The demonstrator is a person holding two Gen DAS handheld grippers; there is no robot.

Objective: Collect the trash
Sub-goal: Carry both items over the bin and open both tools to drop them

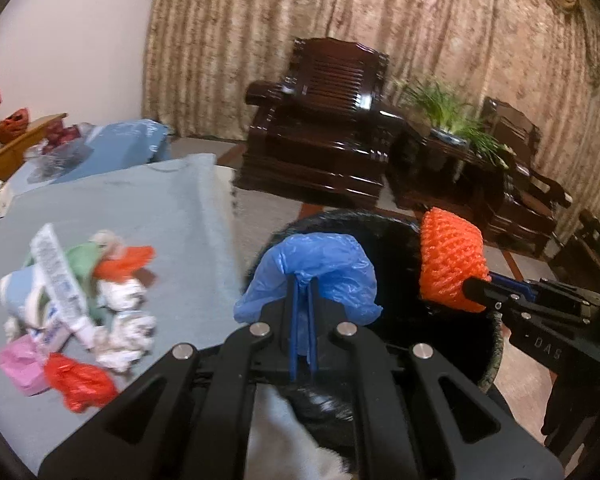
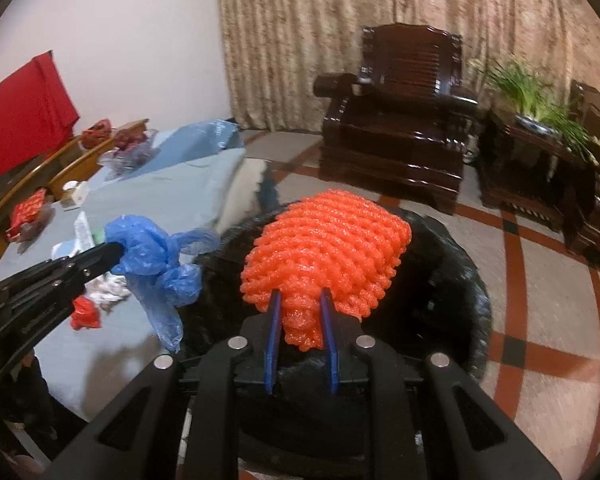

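Note:
My left gripper [image 1: 303, 280] is shut on a crumpled blue plastic bag [image 1: 320, 268], which hangs over the near rim of a black-lined trash bin [image 1: 396, 232]. In the right wrist view the same blue plastic bag [image 2: 152, 256] dangles from the left gripper [image 2: 118, 250] beside the bin [image 2: 452, 264]. My right gripper [image 2: 300, 298] is shut on an orange foam net sleeve [image 2: 328, 248], held above the bin's mouth. From the left wrist view that orange foam net sleeve [image 1: 450, 260] sits at the tip of the right gripper [image 1: 470, 286].
A pile of trash [image 1: 80, 300] lies on the light blue table cloth [image 1: 140, 208]: crumpled paper, red and pink bags, a printed wrapper. Dark wooden armchairs [image 1: 324, 128] and a potted plant [image 1: 448, 116] stand beyond on the tiled floor [image 2: 540, 320].

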